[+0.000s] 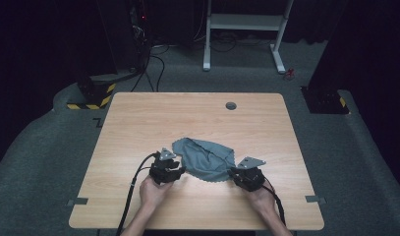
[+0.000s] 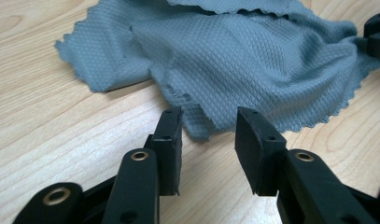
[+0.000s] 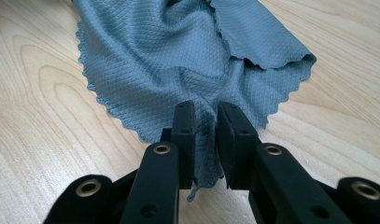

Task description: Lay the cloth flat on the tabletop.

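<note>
Cloth (image 1: 205, 158), grey-blue and crumpled, lies on the tabletop (image 1: 138, 123) toward its near edge, between the two tongs. Left tongs (image 2: 208, 140) stand apart, their jaws clear of the cloth's hem just ahead. Right tongs (image 3: 206, 140) have a fold of cloth between slightly parted jaws, barely pinched if at all.
</note>
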Demonstrator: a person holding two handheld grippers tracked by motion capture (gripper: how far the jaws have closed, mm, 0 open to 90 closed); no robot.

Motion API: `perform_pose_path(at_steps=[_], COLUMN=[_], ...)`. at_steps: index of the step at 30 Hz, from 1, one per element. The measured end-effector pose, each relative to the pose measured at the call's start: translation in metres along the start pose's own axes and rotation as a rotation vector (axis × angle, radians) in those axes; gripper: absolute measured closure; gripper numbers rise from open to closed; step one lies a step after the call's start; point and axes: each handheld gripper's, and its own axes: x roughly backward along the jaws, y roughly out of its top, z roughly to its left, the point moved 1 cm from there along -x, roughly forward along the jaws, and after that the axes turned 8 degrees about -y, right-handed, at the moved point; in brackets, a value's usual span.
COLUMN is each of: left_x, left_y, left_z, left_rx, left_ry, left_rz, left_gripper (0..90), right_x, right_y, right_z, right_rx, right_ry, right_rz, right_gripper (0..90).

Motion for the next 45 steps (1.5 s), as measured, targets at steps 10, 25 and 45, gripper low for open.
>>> perform_pose_path(at_steps=[10,25,45], left_x=[-0.020,0.017,0.036], left_y=[0.007,0.000,-0.041], left_z=[0.000,-0.001,-0.010], left_rx=[-0.045,0.012,0.061], left_ry=[0.064,-0.015,-0.045], left_rz=[0.067,-0.012,0.047], left_gripper=[85.1,88.4,88.5], right_x=[0.005,0.005,0.016], right_y=[-0.006,-0.015,-0.022], right_z=[0.000,0.007,0.012], right_rx=[-0.025,0.024,0.011], right_ry=[0.007,0.032,0.085], right_rz=[-0.010,0.025,0.012], right_gripper=[71.8,89.1,88.2])
